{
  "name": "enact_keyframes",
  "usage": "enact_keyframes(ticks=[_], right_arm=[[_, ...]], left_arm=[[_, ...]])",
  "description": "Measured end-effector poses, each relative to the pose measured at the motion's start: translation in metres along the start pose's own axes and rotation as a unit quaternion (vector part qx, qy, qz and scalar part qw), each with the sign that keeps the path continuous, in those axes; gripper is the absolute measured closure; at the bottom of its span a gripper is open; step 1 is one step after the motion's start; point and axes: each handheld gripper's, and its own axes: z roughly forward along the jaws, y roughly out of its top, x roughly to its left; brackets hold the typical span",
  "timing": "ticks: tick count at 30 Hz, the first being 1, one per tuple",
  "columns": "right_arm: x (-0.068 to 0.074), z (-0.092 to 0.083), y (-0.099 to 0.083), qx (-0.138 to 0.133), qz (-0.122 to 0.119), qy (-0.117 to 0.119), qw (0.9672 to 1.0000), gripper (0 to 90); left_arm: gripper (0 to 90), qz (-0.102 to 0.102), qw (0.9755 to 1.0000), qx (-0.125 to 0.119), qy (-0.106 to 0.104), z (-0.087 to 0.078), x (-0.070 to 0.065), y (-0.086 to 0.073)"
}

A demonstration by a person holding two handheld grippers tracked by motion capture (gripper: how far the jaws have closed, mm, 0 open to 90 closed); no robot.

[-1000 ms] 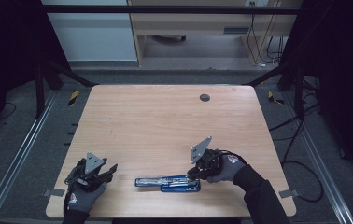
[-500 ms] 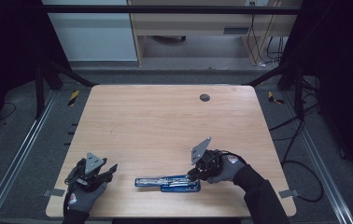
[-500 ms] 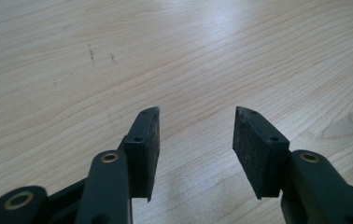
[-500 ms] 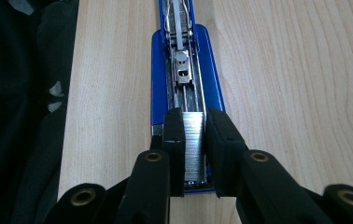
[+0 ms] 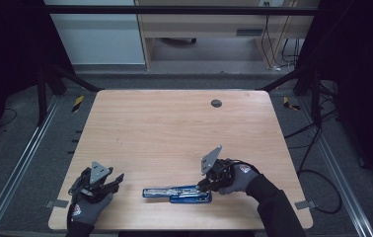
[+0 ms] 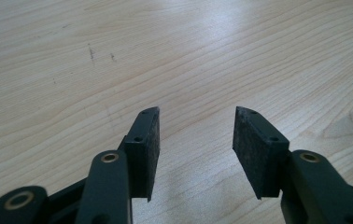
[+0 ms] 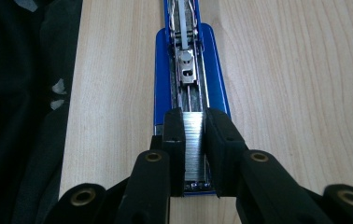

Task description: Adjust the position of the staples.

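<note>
A pale wooden worktop (image 5: 174,133) carries a blue stapler (image 5: 177,192) lying opened out flat near the person's edge, its long axis running left to right across the worktop. The right claw (image 5: 205,184) sits at the stapler's right end. In the right gripper view, this claw (image 7: 194,135) looks straight along the stapler (image 7: 188,70), and its two black jaws are closed on a silver strip of staples (image 7: 194,144) resting in the stapler's open channel, so the strip's length lines up with the channel ahead. The left claw (image 5: 117,178) rests well to the left of the stapler, apart from it; in the left gripper view, it (image 6: 195,135) stands open over bare wood with nothing between its pads. The right hand is plainly the nearer one, and the next move likely depends on keeping the strip aligned with that channel.
</note>
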Motion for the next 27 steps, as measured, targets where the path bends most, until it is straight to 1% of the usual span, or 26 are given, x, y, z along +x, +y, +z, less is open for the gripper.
enact_keyframes(ticks=[1, 2, 4, 9, 10, 11, 14, 18, 22, 27], right_arm=[[-0.0002, -0.0010, -0.0002, -0.001, -0.001, -0.002, 1.0000, 78.7], [-0.0009, -0.0022, -0.0011, -0.002, 0.004, -0.003, 1.0000, 78.7], [-0.0012, -0.0024, -0.0016, -0.002, 0.003, -0.004, 1.0000, 78.7], [-0.0026, 0.0006, -0.0017, -0.001, -0.002, 0.001, 1.0000, 78.7], [-0.0034, 0.0012, -0.0020, 0.000, -0.007, 0.004, 1.0000, 78.7], [-0.0031, 0.0014, -0.0018, 0.003, -0.002, 0.005, 1.0000, 78.7], [-0.0041, 0.0027, -0.0023, 0.002, -0.003, 0.010, 0.9999, 78.7], [-0.0046, 0.0034, -0.0023, 0.004, -0.004, 0.010, 0.9999, 78.7], [-0.0035, 0.0034, -0.0018, 0.005, -0.007, 0.006, 1.0000, 78.8], [-0.0038, 0.0046, -0.0015, 0.003, -0.011, 0.008, 0.9999, 78.7]], left_arm=[[51.4, 0.000, 1.0000, 0.000, 0.000, 0.0000, -0.0001, 0.0001], [51.4, 0.001, 1.0000, 0.000, 0.000, -0.0001, -0.0001, 0.0001], [51.4, 0.001, 1.0000, 0.000, 0.000, 0.0000, -0.0001, 0.0000], [51.5, 0.000, 1.0000, 0.001, 0.000, 0.0003, 0.0000, -0.0001], [51.4, 0.000, 1.0000, 0.001, 0.000, 0.0002, 0.0000, -0.0001], [51.4, 0.000, 1.0000, 0.001, 0.000, 0.0002, 0.0001, -0.0001], [51.5, 0.000, 1.0000, 0.001, 0.000, 0.0004, 0.0001, -0.0002], [51.5, 0.000, 1.0000, 0.001, 0.000, 0.0003, 0.0001, -0.0002], [51.5, 0.001, 1.0000, 0.002, 0.000, 0.0006, -0.0003, -0.0001], [51.5, 0.000, 1.0000, 0.001, 0.000, 0.0005, -0.0001, -0.0002]])
